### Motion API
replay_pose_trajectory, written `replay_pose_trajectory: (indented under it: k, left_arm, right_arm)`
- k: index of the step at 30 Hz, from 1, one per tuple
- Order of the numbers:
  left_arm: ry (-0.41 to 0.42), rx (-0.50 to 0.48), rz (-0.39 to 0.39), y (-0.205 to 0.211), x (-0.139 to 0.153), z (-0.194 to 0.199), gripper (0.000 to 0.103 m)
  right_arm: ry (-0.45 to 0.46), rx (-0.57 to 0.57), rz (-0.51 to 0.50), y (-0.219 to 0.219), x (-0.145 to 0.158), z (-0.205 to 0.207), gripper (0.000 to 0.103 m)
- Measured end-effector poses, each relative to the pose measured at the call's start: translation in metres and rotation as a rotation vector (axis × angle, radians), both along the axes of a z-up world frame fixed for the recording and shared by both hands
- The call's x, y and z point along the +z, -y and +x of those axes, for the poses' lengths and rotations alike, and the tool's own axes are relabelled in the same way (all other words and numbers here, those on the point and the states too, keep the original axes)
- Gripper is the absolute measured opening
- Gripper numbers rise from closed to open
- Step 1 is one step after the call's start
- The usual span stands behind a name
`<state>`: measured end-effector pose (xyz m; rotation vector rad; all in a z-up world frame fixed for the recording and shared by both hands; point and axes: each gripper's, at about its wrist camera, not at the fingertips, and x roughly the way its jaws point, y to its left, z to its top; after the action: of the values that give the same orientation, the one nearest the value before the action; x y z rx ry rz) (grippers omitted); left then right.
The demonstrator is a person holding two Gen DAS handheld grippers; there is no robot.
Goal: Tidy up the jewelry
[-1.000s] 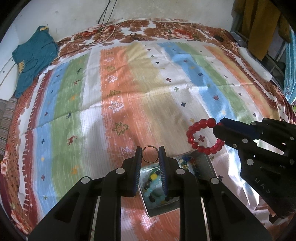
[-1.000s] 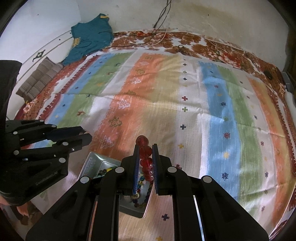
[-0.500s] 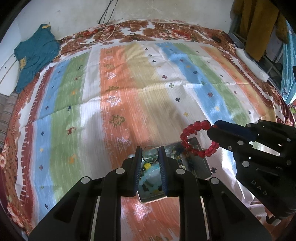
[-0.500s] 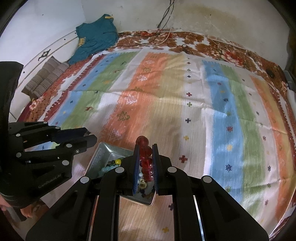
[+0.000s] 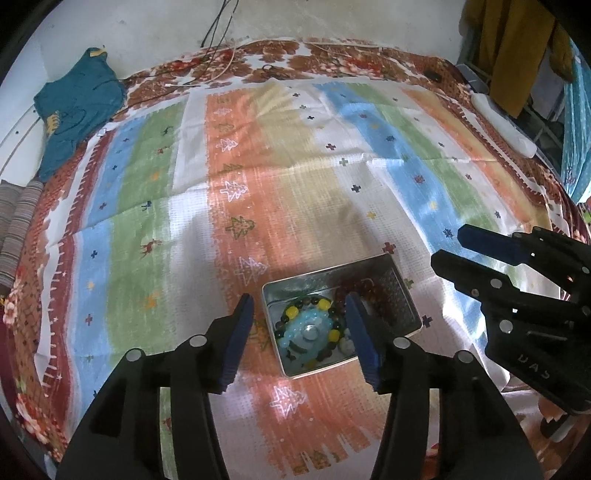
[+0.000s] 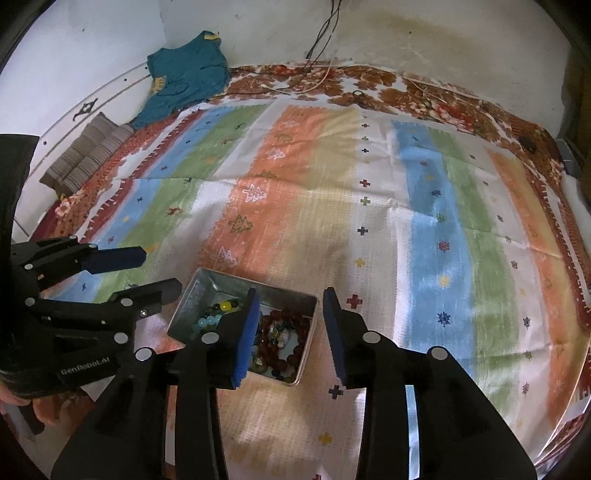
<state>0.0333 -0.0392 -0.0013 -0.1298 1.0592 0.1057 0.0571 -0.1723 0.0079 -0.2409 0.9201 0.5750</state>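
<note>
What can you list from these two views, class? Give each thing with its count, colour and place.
metal tin: one, silver, on the striped cloth near both grippers
red bead bracelet: one, dark red, inside the tin
light blue bead bracelet: one, inside the tin
yellow and dark bead bracelet: one, inside the tin
striped cloth: one, multicoloured, spread over the bed
garment: one, teal, far left corner
cables: several, dark and pale, at the far wall
left hand-held gripper: one, black, open above the tin
right hand-held gripper: one, black, open above the tin

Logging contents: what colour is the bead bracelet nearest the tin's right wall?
Dark red bracelet, clearest in the right wrist view, lying inside the metal tin.
</note>
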Motion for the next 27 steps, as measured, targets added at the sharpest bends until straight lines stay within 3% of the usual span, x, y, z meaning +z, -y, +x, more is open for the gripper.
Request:
replay_pose_trajectory:
  k: [2, 22, 27]
  left_arm:
    - [0.008, 0.0, -0.001, 0.0, 0.002, -0.003, 0.059]
    - [0.11, 0.016, 0.024, -0.005, 0.02, -0.052, 0.095]
    - [0.124, 0.011, 0.054, -0.003, 0.02, -0.057, 0.097]
  right_arm:
    - [0.007, 0.0, 0.002, 0.002, 0.001, -0.004, 0.047]
    - [0.062, 0.031, 0.047, 0.019, 0.011, -0.038, 0.079]
    - [0.073, 0.028, 0.051, 0.02, 0.011, -0.042, 0.086]
